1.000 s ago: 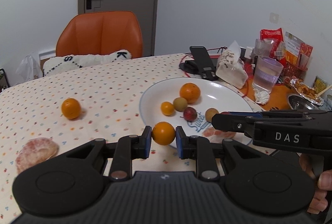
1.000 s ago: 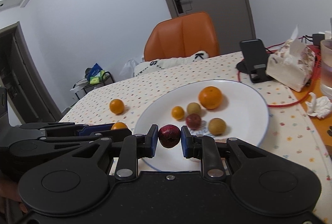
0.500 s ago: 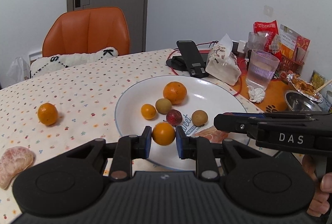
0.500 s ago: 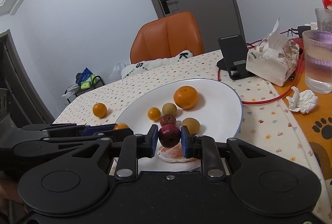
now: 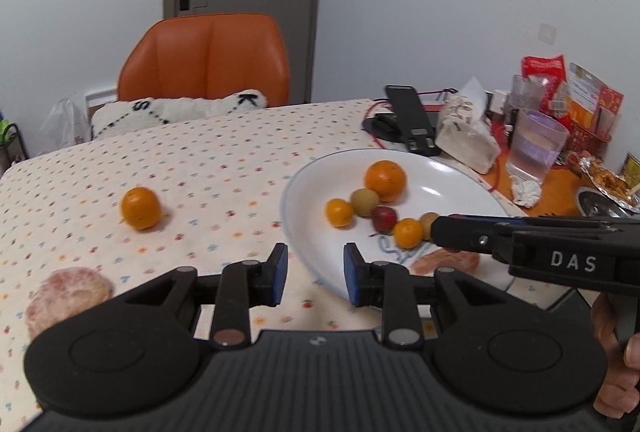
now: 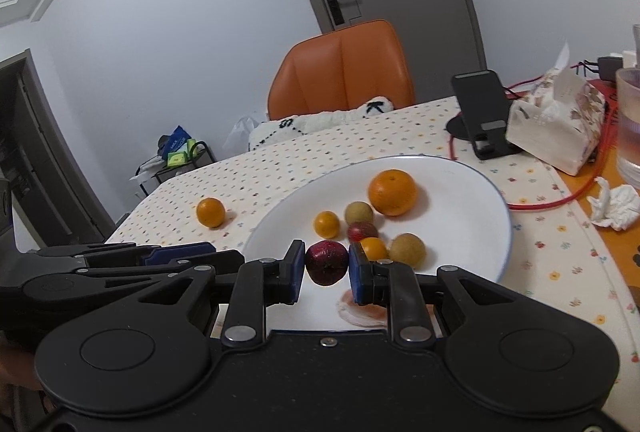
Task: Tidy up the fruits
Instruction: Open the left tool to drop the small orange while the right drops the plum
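- Gripper on the right (image 6: 326, 264): pinching a dark red fruit (image 6: 326, 261) between the blue pads, hovering low over the near side of the white plate (image 6: 460, 216).
- Reaching in from the side in the left wrist view, covering part of a tan fruit (image 5: 428, 221) and the upper edge of a pink peeled citrus piece (image 5: 446, 260) on the plate.
- Left gripper (image 5: 314, 274): standing wide apart, carrying nothing, hanging over the plate's near-left rim and the dotted tablecloth (image 5: 208, 168).
- Lying on the plate: a large orange (image 5: 385, 179) at the back, a greenish-brown fruit (image 5: 365, 202) touching it in front, a small orange (image 5: 339, 212) just to the left, a red fruit (image 5: 384, 218) beside those, and another small orange (image 5: 408, 232) nearest the right gripper's tip.
- Waiting off the plate: a loose orange (image 5: 140, 207) well out on the cloth to the left, and a second peeled pink piece (image 5: 68, 296) near the table's edge.
- Crowding the far right of the table: a black phone stand (image 5: 412, 120), a tissue pack (image 5: 466, 136), a clear glass (image 5: 538, 142), a crumpled tissue (image 5: 526, 190) and a red cable (image 6: 560, 198) curving past the plate's rim.
- Standing behind the table: an orange chair (image 5: 208, 56) with a white cushion (image 5: 176, 108) on it.
- Sitting clear between the open fingers and the loose orange: only bare cloth.
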`<state>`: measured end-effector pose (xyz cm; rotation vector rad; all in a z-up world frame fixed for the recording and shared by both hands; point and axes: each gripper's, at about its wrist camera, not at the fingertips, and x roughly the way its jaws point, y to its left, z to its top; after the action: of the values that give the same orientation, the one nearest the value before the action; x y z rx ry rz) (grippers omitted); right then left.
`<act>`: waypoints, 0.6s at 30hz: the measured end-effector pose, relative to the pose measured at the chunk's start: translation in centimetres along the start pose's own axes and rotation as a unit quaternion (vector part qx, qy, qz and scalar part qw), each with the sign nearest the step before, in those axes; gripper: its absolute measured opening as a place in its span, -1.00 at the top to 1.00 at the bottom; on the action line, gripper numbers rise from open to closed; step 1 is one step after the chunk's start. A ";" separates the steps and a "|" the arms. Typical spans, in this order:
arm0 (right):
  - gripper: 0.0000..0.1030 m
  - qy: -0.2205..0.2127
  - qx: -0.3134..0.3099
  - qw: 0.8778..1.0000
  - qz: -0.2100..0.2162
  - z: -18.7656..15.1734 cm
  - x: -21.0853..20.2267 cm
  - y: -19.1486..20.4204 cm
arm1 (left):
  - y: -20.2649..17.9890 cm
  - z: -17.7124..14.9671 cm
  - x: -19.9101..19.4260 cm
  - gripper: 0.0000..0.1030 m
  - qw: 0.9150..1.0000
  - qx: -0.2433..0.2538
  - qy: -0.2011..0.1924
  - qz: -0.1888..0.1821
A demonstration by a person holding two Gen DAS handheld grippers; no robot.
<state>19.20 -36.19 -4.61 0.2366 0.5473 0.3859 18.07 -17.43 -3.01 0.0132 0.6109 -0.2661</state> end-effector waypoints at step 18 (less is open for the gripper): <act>-0.11 -0.001 -0.022 1.000 0.003 0.5 0.4 3.9 | 5.8 -0.8 -3.4 -0.59 0.996 -0.061 -0.014 0.059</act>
<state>18.65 -32.55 -3.15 0.1964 0.5359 0.4034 16.38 -10.88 -2.09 -0.0730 0.5951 -0.1146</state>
